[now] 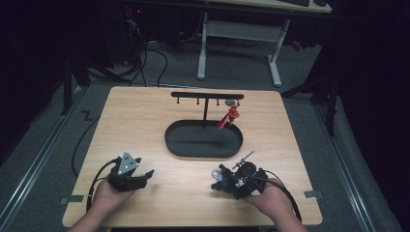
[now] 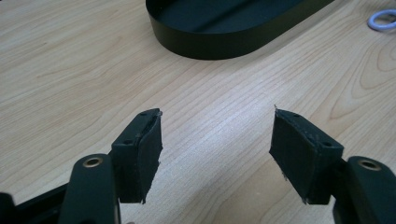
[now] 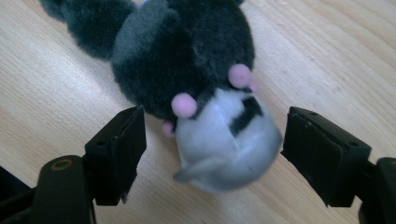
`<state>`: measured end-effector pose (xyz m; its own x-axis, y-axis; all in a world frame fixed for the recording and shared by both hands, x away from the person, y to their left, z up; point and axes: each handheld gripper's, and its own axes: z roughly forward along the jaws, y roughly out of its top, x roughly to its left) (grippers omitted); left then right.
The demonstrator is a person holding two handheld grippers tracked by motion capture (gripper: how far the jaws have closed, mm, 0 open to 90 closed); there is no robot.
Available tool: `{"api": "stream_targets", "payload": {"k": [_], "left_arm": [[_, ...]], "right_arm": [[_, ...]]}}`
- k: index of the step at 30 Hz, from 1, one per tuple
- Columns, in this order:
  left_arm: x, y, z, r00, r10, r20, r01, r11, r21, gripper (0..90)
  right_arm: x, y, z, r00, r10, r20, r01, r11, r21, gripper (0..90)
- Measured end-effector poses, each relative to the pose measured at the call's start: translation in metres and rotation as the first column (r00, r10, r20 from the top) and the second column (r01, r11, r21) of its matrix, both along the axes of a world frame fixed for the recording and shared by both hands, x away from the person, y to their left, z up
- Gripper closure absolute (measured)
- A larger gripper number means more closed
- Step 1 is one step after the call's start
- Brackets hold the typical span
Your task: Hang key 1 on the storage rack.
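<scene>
A wooden table (image 1: 145,116) stands on grey carpet. At its centre, a black oval tray (image 1: 180,145) carries a hook stand (image 1: 207,95). Near the front edge, the plush toy (image 3: 196,79) lies between the right gripper's (image 3: 212,149) spread jaws; the left gripper (image 2: 217,154) gapes empty.

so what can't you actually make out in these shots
- Plush toy: right gripper view, top cut off by the frame, pale face blurred.
- Whether the right gripper pads touch it: unclear.
- Red charm on the rack: high view, too small.
- White ring: left gripper view, cut off at the edge.
</scene>
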<state>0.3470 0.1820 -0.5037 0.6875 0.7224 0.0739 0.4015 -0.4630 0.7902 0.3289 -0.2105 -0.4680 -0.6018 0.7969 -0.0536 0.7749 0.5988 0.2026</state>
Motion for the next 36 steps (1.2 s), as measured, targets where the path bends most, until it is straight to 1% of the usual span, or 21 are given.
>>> {"api": "stream_targets", "payload": {"k": [2,3,4,5,6,7,8,9,10,11,14,16,18,23,25,26,27,28,29,32,36], "left_arm": [[0.0,0.001,-0.001,1.0,0.0,-0.005,0.0,1.0,-0.006,34.2],[0.0,0.001,-0.001,1.0,-0.001,-0.005,0.001,1.0,-0.008,34.1],[0.0,0.001,-0.001,1.0,0.0,-0.004,0.0,1.0,-0.007,34.1],[-0.001,0.001,-0.001,1.0,0.001,-0.002,-0.001,1.0,-0.005,34.1],[-0.002,0.002,-0.001,1.0,0.002,-0.004,-0.002,1.0,-0.003,34.1],[-0.002,0.003,-0.001,1.0,0.004,-0.004,-0.004,1.0,0.0,34.1],[-0.003,0.005,-0.002,1.0,0.007,-0.005,-0.007,1.0,0.006,34.0],[-0.004,0.006,-0.003,0.9999,0.01,-0.006,-0.01,0.9999,0.009,34.0],[-0.004,0.007,-0.004,0.9999,0.013,-0.008,-0.013,0.9998,0.014,34.0],[-0.004,0.009,-0.005,0.9998,0.016,-0.012,-0.016,0.9996,0.021,34.0],[-0.003,0.013,-0.004,0.9993,0.035,-0.013,-0.035,0.9993,0.014,34.0],[-0.003,0.015,-0.004,0.999,0.042,-0.017,-0.042,0.9991,0.001,34.1],[-0.002,0.015,-0.005,0.9989,0.044,-0.019,-0.044,0.999,0.002,34.2],[-0.002,0.011,-0.006,0.9994,0.031,-0.016,-0.031,0.9994,0.013,34.2],[-0.002,0.008,-0.006,0.9997,0.023,-0.01,-0.023,0.9995,0.021,34.1],[-0.002,0.008,-0.007,0.9998,0.02,-0.008,-0.02,0.9995,0.026,34.2],[-0.003,0.007,-0.007,0.9998,0.018,-0.007,-0.018,0.9994,0.029,34.2],[-0.002,0.007,-0.007,0.9998,0.018,-0.004,-0.018,0.9993,0.032,34.1],[-0.002,0.007,-0.007,0.9998,0.017,-0.004,-0.017,0.9993,0.033,34.1],[-0.002,0.008,-0.006,0.9999,0.016,-0.001,-0.016,0.9995,0.028,34.2],[-0.002,0.01,-0.005,0.9999,0.014,0.01,-0.014,0.9998,0.014,33.9]], "right_arm": [[0.003,0.004,-0.003,0.9999,0.004,-0.016,-0.004,1.0,-0.013,23.3],[0.007,0.005,-0.005,0.9995,0.019,-0.026,-0.019,1.0,-0.016,23.8],[0.007,0.008,-0.006,0.999,-0.008,-0.044,0.007,1.0,-0.019,25.1],[0.01,0.008,-0.007,0.9988,0.021,-0.045,-0.022,1.0,-0.023,25.9],[0.008,0.011,-0.008,0.997,-0.027,-0.073,0.025,0.999,-0.027,26.5],[0.009,0.013,-0.01,0.9964,-0.016,-0.083,0.013,0.999,-0.04,27.8],[0.012,0.011,-0.013,0.9965,0.046,-0.069,-0.049,0.998,-0.044,29.4],[0.011,0.013,-0.014,0.996,0.035,-0.082,-0.039,0.998,-0.057,31.7],[0.011,0.013,-0.015,0.996,0.038,-0.082,-0.043,0.997,-0.058,35.4],[0.011,0.014,-0.014,0.9958,0.037,-0.084,-0.042,0.997,-0.063,41.3],[0.01,0.015,-0.013,0.9957,0.047,-0.08,-0.052,0.997,-0.062,47.0],[0.009,0.016,-0.011,0.9955,0.055,-0.078,-0.059,0.997,-0.057,47.7],[0.009,0.016,-0.008,0.9962,0.054,-0.068,-0.058,0.997,-0.054,48.2],[0.007,0.012,0.007,0.9983,0.046,-0.035,-0.047,0.999,-0.021,48.4],[0.007,0.009,0.012,0.9983,0.048,-0.031,-0.049,0.999,-0.011,48.4],[0.006,0.008,0.016,0.9989,0.038,-0.026,-0.039,0.999,-0.007,48.4],[0.005,0.008,0.019,0.9996,0.013,-0.027,-0.013,1.0,-0.004,48.4],[0.007,0.005,0.021,0.9985,0.053,-0.011,-0.053,0.999,-0.006,48.4],[0.006,0.005,0.024,0.9994,0.025,-0.022,-0.025,1.0,-0.006,48.3],[0.008,0.002,0.029,0.9996,-0.001,-0.027,0.001,1.0,-0.009,48.3],[0.011,-0.002,0.033,0.9985,-0.039,-0.039,0.039,0.999,0.008,48.2]]}}
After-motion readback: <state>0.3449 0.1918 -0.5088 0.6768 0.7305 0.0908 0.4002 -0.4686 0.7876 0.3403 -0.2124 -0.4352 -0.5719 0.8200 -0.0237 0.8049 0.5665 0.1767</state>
